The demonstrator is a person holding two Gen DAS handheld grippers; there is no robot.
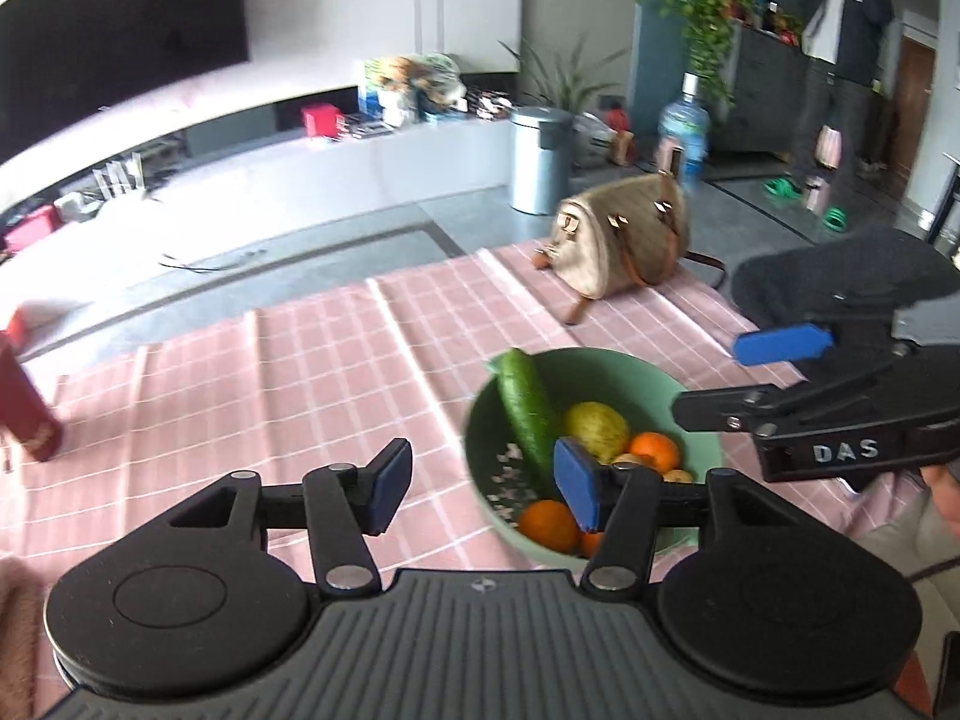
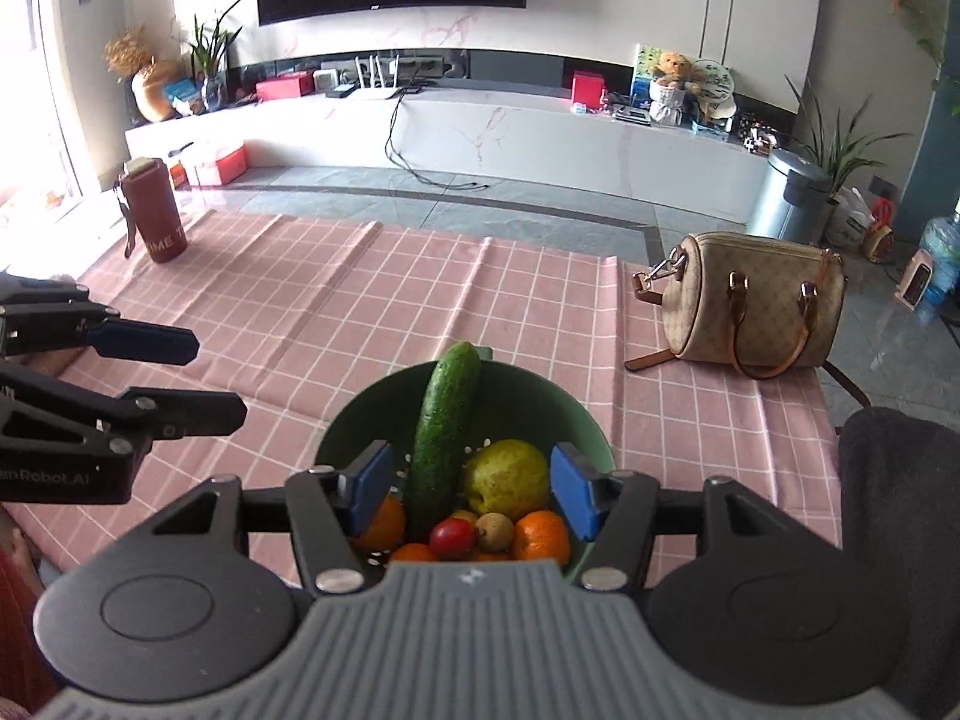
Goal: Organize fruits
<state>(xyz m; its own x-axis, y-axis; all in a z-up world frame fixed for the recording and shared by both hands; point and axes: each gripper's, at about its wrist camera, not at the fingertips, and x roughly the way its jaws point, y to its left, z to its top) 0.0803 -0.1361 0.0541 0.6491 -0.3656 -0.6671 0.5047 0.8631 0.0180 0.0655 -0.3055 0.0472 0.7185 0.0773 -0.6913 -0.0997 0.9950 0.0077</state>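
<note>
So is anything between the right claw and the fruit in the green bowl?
Nothing visible. The right claw is open above the green bowl, with the cucumber, pear and oranges directly beyond its pads. The left claw is off to the side.

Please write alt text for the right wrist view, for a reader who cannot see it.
A green bowl on a pink checked tablecloth holds a cucumber, a pear, oranges and small fruits, seen between the open right gripper. The left gripper, also open, reaches in from the left; a beige handbag and red bottle stand farther back.
</note>
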